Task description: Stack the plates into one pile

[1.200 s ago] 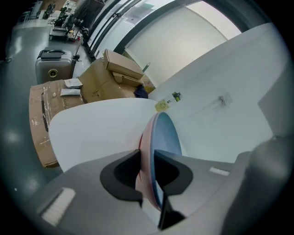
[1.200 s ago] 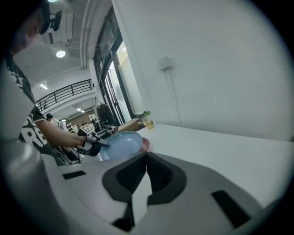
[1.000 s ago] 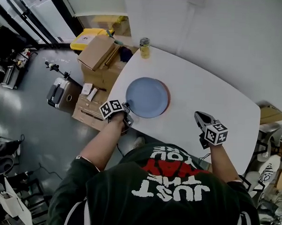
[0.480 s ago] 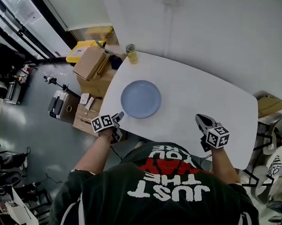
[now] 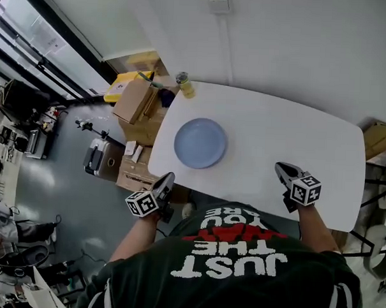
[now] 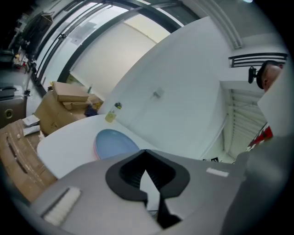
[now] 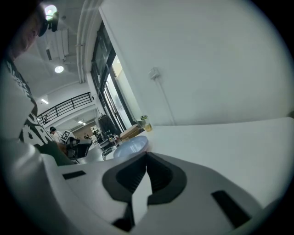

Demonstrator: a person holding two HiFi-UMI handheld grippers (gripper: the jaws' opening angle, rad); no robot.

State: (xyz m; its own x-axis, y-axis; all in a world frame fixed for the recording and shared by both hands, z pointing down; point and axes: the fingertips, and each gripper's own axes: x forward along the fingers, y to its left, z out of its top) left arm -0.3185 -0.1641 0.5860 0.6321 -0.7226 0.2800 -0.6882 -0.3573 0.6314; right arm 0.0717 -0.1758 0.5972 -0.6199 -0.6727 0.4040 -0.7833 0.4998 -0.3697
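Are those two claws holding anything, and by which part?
Nothing is held: the left gripper and right gripper are both shut, empty, away from the round blue plate.

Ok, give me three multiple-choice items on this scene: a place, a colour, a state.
1. Where is the jar? A at the table's far left corner; B in the middle; C at the near edge.
2. Top plate's colour? A red; B blue; C green.
3. Left gripper's state? A shut on a plate; B wide open; C shut, empty.
1 A: it stands at that corner. 2 B: plainly blue. 3 C: its jaws have just closed with nothing between them.
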